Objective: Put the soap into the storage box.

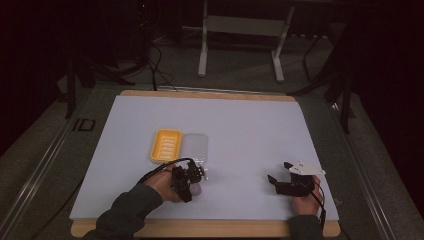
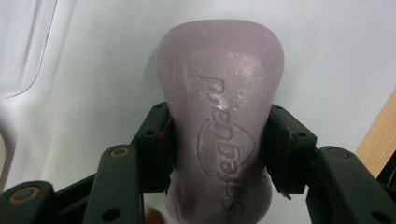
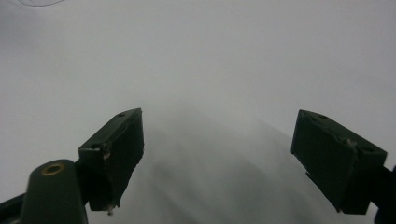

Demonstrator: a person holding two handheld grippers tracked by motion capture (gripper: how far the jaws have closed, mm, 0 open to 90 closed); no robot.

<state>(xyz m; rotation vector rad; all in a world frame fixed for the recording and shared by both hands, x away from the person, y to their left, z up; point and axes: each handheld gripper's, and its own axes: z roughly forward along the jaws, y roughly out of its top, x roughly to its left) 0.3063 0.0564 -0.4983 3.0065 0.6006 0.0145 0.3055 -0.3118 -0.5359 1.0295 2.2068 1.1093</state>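
A pale purple bar of soap with raised lettering lies on the white mat, and my left gripper is shut on it, a black pad pressing each of its long sides. From above, the left gripper sits near the front left of the mat, just in front of a yellow soap dish and a clear lid beside it. The soap barely peeks out under the jaws there. My right gripper rests at the front right, open, with only bare mat between its jaws.
The white mat covers a wooden table whose edge lies close to the soap. The clear lid's rim is at the upper left of the left gripper view. Metal stand legs stand on the floor beyond the table.
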